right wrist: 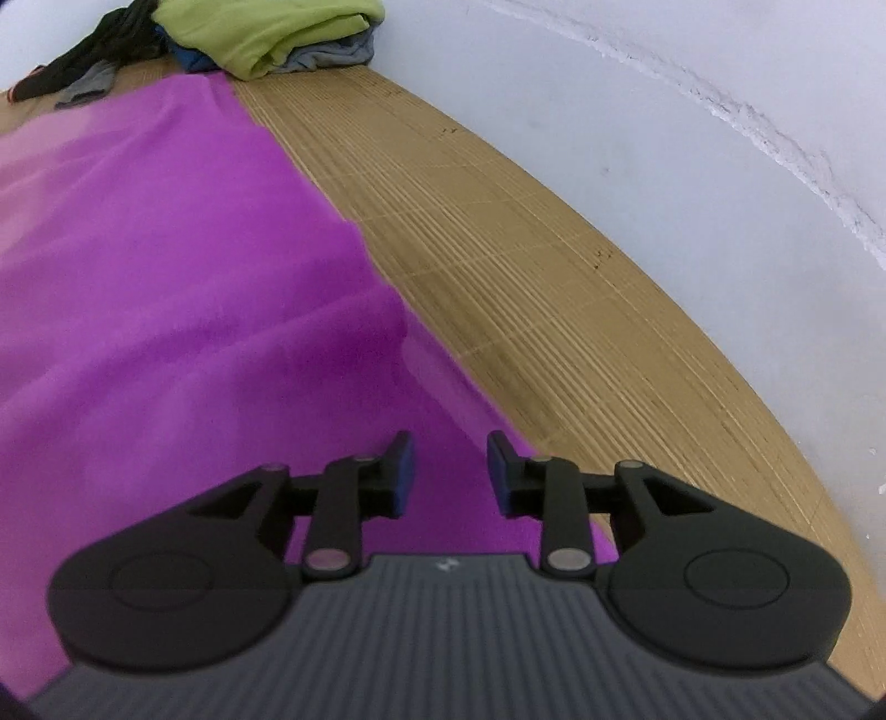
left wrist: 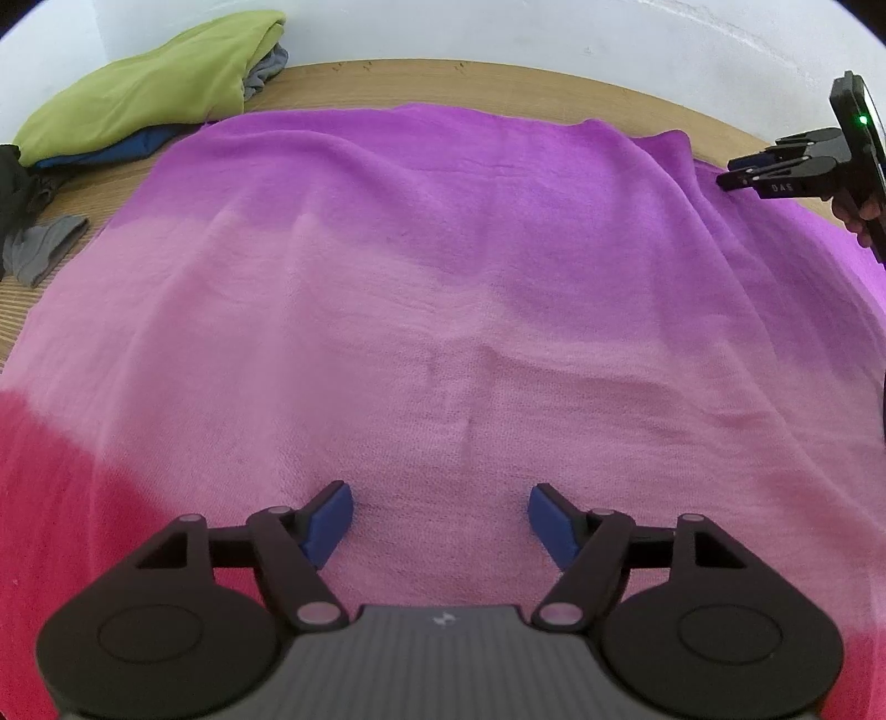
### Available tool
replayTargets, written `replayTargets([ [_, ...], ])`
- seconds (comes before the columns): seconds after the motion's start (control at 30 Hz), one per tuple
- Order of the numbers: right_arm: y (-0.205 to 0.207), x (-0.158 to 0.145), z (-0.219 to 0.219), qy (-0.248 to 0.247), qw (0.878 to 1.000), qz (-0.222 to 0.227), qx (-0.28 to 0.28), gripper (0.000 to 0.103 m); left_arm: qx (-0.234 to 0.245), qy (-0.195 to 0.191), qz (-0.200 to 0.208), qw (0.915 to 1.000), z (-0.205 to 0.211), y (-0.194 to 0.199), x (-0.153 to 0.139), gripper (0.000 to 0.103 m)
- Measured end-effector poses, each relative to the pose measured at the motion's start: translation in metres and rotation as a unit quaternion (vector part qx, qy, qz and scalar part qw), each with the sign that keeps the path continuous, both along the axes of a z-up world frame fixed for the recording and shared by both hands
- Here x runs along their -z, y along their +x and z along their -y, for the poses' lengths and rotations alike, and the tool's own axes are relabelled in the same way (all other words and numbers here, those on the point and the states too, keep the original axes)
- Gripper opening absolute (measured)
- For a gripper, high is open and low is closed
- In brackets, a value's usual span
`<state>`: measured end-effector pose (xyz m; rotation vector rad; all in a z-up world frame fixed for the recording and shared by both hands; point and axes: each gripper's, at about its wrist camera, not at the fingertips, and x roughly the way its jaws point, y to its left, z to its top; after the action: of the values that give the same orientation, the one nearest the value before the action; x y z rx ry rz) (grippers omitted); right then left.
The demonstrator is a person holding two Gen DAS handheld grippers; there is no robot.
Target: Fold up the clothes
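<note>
Purple-to-pink cloth (left wrist: 443, 277) lies spread across your bamboo table (right wrist: 554, 277). Your left gripper (left wrist: 440, 515) hangs over its pale middle, jaws wide apart, gripping nothing. Your right gripper (right wrist: 449, 471) sits over the purple edge, jaws partly open, empty. Only the left view shows the red end and the pile's grey piece (left wrist: 41, 249); the right shows bare table beside the wall (right wrist: 692, 111).

Left wrist view: looks low and forward over the left gripper (left wrist: 441, 523), close above the pink-to-purple cloth (left wrist: 443, 288), facing the white wall (left wrist: 498, 33).
Right wrist view: looks along the cloth's purple edge (right wrist: 183, 266) and the wooden table (right wrist: 526, 266), close above both.
Shared: cloth, table, wall, green garment pile (left wrist: 149, 83) (right wrist: 266, 27).
Cross-sighting: right gripper (left wrist: 725, 174) shows at the left view's right edge.
</note>
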<state>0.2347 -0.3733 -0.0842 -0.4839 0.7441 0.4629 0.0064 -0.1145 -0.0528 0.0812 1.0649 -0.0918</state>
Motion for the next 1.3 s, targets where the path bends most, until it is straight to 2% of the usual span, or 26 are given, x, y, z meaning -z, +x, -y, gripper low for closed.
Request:
replayTargets([
  [0.1,0.000,0.001,0.000,-0.010,1.000,-0.003,-0.006,0.039,-0.002,0.000,0.001,1.0000,0.000,-0.001,0.000,0.074],
  [0.17,0.001,0.000,0.010,-0.005,1.000,-0.007,0.005,0.054,-0.002,0.000,0.002,1.0000,0.000,-0.001,0.000,0.075],
  [0.23,0.007,0.000,0.015,0.009,1.000,-0.014,0.017,0.058,-0.003,0.000,0.002,1.0000,0.000,-0.001,0.001,0.075],
  [0.3,0.011,0.000,0.018,0.021,0.999,-0.020,0.022,0.046,-0.003,0.000,0.002,1.0000,0.001,-0.001,0.001,0.075],
  [0.33,0.013,0.000,0.020,0.026,0.999,-0.023,0.025,0.031,-0.002,0.000,0.002,1.0000,0.001,-0.001,0.001,0.075],
  [0.37,0.013,0.001,0.020,0.030,0.999,-0.024,0.025,0.022,-0.002,-0.001,0.002,1.0000,0.000,-0.001,0.001,0.075],
  [0.43,0.008,0.002,0.014,0.017,1.000,-0.018,0.015,0.020,-0.001,-0.001,0.000,1.0000,-0.001,0.000,0.001,0.076],
  [0.57,0.007,0.002,0.008,0.015,1.000,-0.025,0.010,0.003,0.000,0.000,-0.001,1.0000,-0.001,0.001,0.000,0.076],
  [0.67,0.002,0.003,0.002,0.002,1.000,-0.011,0.013,0.003,-0.001,0.000,-0.002,1.0000,0.000,0.002,-0.001,0.076],
  [0.8,0.005,-0.002,0.003,0.033,0.998,-0.037,0.026,0.005,-0.003,0.001,-0.002,1.0000,0.000,0.001,-0.001,0.076],
  [0.83,0.006,-0.004,0.005,0.035,0.998,-0.038,0.031,0.009,-0.003,0.001,-0.002,1.0000,0.000,0.001,-0.001,0.076],
  [0.87,0.007,-0.005,0.007,0.035,0.998,-0.036,0.035,0.021,-0.003,0.001,-0.002,1.0000,0.001,0.001,-0.001,0.076],
  [0.93,0.007,-0.005,0.010,0.019,0.999,-0.014,0.035,0.032,-0.003,0.001,-0.002,1.0000,0.000,0.001,0.000,0.076],
  [0.97,0.009,-0.004,0.012,0.013,0.999,-0.010,0.033,0.033,-0.003,0.001,-0.002,1.0000,0.000,0.001,0.000,0.077],
  [1.13,0.020,-0.002,0.023,0.042,0.998,-0.039,0.027,0.031,-0.005,0.002,-0.002,1.0000,0.000,-0.001,0.000,0.078],
  [1.2,0.022,-0.003,0.026,0.052,0.997,-0.052,0.023,0.020,-0.006,0.003,-0.002,1.0000,0.001,0.000,0.000,0.078],
  [1.23,0.019,-0.003,0.024,0.051,0.997,-0.053,0.016,0.011,-0.006,0.003,-0.003,1.0000,0.001,0.000,0.000,0.078],
  [1.3,0.013,-0.002,0.018,0.040,0.998,-0.044,0.008,0.004,-0.006,0.004,-0.003,1.0000,0.000,0.000,-0.001,0.078],
])
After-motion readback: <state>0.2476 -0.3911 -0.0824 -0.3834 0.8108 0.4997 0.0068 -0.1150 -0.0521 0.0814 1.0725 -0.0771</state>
